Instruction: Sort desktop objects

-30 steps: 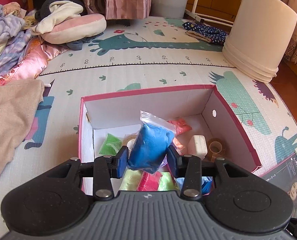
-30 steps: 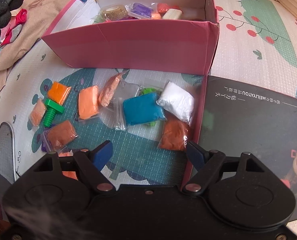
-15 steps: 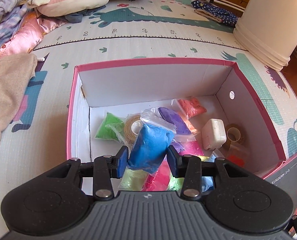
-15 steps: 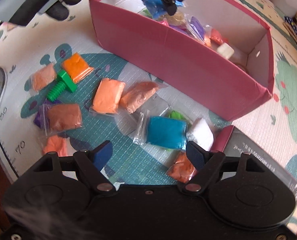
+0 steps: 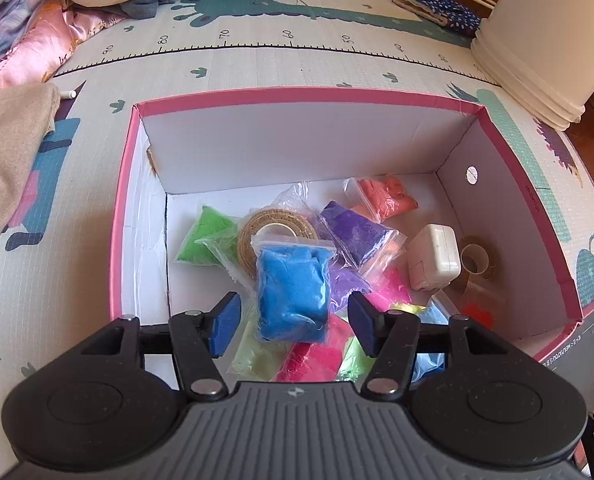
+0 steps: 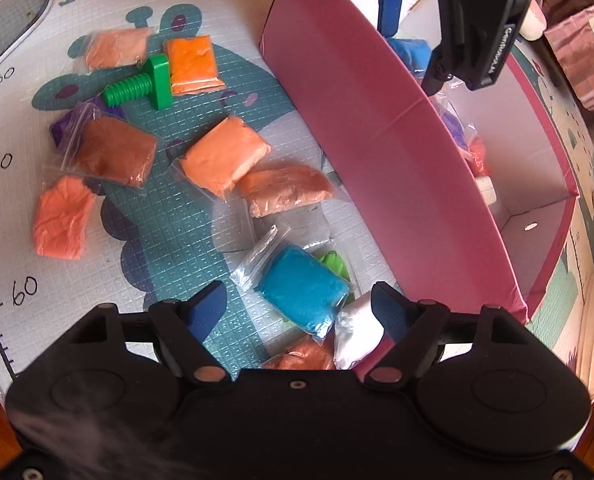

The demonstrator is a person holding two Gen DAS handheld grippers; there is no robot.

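Play mat (image 5: 297,68) underfoot | pink box (image 5: 329,96) near wall hides its contents from my right view | my left gripper (image 5: 293,322), clamped 0.5 s ago, now spread, blue clay bag (image 5: 293,290) dropped on the box's pile | my right gripper (image 6: 297,312) spread above teal clay bag (image 6: 303,292) on mat.

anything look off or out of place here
Mostly just unsorted clutter. The oddest item is a green plastic bolt lying on the mat among the clay bags, touching an orange bag. The pink box wall shows a crease.
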